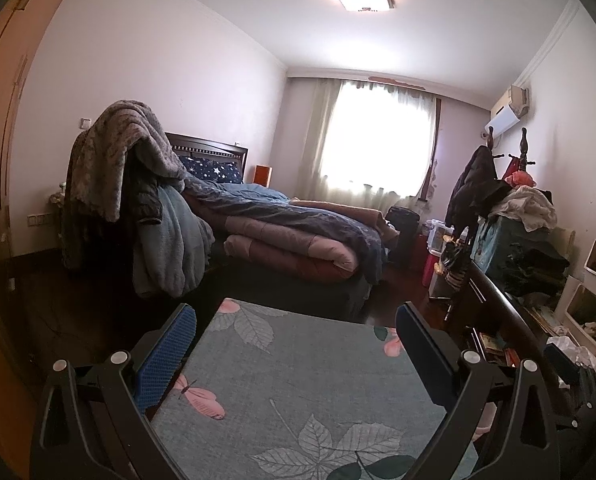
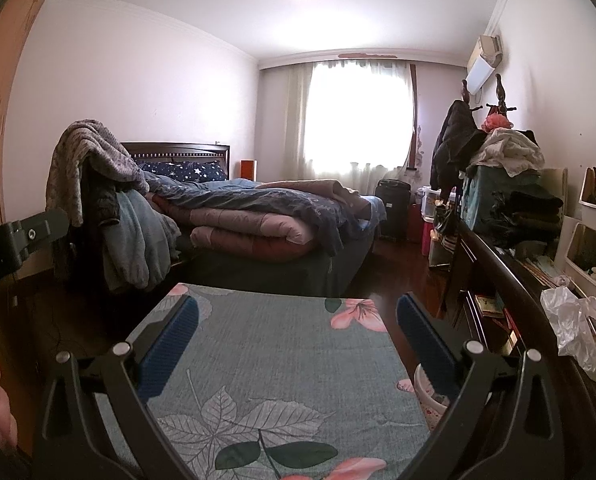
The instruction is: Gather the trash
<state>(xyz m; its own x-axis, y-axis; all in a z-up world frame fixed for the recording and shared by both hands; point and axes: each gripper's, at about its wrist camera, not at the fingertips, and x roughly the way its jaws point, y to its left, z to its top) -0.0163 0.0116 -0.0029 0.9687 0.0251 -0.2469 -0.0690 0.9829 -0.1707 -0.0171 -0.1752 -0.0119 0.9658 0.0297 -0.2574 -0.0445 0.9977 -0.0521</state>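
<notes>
Crinkled white plastic, a bag (image 2: 574,322) heaped on the dark sideboard (image 2: 510,276), looks the likeliest trash, lying ahead and to the right of both tools. The right gripper (image 2: 298,320) is nearer it; the left gripper (image 1: 296,330) sees only a pale scrap at that edge. Both hang over the leaf-patterned cloth (image 2: 274,344), jaws spread wide and holding nothing. I judge a rightward swing comes first.
</notes>
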